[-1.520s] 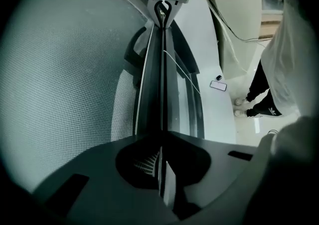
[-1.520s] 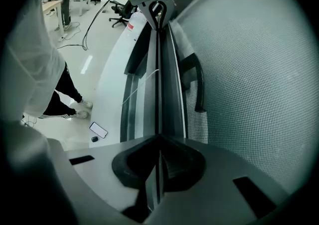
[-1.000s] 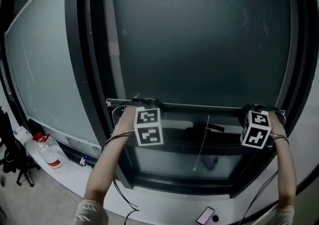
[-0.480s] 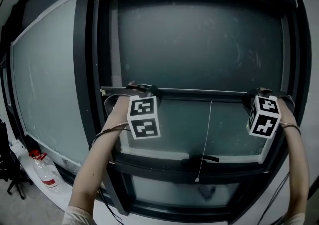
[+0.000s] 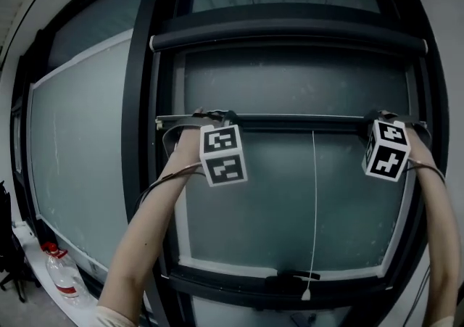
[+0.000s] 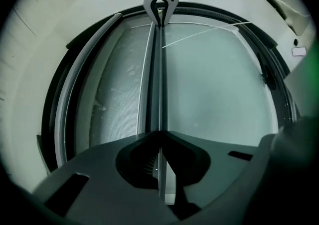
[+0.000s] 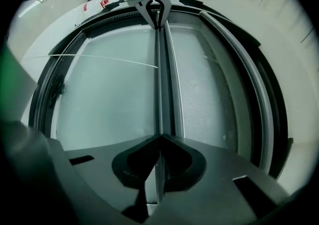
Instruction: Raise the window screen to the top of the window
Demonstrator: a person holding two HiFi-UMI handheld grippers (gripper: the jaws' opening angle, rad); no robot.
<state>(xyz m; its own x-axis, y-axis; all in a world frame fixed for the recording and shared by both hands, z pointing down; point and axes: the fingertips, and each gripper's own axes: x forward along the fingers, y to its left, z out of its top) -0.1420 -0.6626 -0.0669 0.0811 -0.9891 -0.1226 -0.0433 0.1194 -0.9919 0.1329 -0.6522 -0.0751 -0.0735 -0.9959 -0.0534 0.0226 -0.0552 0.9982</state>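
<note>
The window screen's slim bottom bar (image 5: 290,121) lies level across the dark window frame, with grey mesh (image 5: 290,86) above it up to the roller housing (image 5: 290,32). My left gripper (image 5: 214,115) is shut on the bar's left end and my right gripper (image 5: 377,117) on its right end. In the left gripper view the jaws (image 6: 159,134) pinch the bar (image 6: 155,69), which runs to the right gripper (image 6: 162,7). In the right gripper view the jaws (image 7: 160,138) pinch the bar (image 7: 160,79), which leads to the left gripper (image 7: 154,7).
A thin pull cord (image 5: 315,217) hangs from the bar's middle down to the window handle (image 5: 293,275). A wide frosted pane (image 5: 80,159) fills the left. A clear bottle with a red label (image 5: 61,275) stands on the sill at the lower left.
Both grippers have lifted the bar, so it now sits much closer to the roller housing. More bare glass shows below the bar.
</note>
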